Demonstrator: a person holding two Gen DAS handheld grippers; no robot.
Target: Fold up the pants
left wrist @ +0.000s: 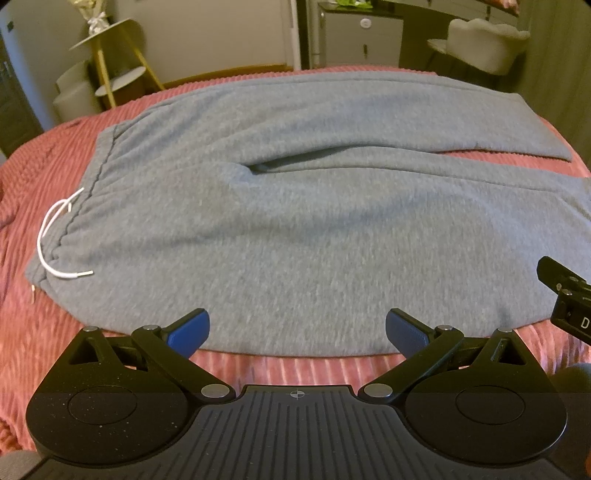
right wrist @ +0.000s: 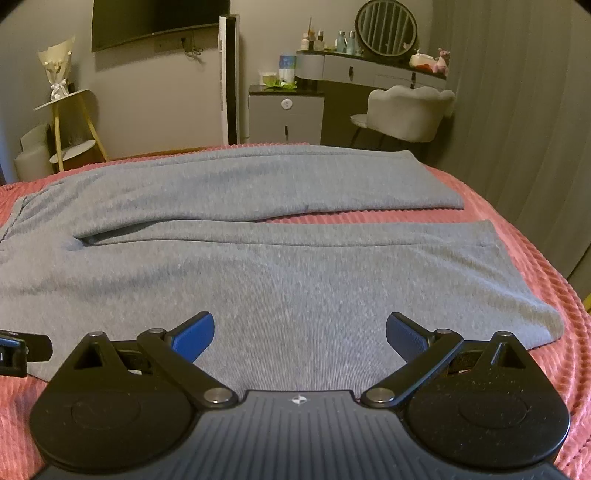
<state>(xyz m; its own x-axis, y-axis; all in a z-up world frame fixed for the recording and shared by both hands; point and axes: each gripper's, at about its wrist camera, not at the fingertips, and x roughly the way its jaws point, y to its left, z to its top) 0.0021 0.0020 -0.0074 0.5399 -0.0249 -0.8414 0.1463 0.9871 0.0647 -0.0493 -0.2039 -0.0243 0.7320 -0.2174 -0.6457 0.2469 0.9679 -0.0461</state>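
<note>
Grey sweatpants (left wrist: 295,229) lie spread flat on a pink ribbed bedspread (left wrist: 48,177), waistband to the left with a white drawstring (left wrist: 55,236), both legs running right. My left gripper (left wrist: 297,334) hovers open over the near edge of the pants near the hip, blue pads (left wrist: 190,330) wide apart and holding nothing. In the right wrist view the same pants (right wrist: 295,266) fill the bed, the two legs parted by a strip of bedspread (right wrist: 369,216). My right gripper (right wrist: 300,336) is open above the near leg, nothing between its pads (right wrist: 404,338).
The other gripper's black body shows at the edge of each view (left wrist: 567,295) (right wrist: 22,350). Beyond the bed stand a yellow-legged side table (right wrist: 68,122), a grey cabinet (right wrist: 286,114), a vanity with a round mirror (right wrist: 386,27) and a pale chair (right wrist: 406,112). A curtain (right wrist: 517,129) hangs at right.
</note>
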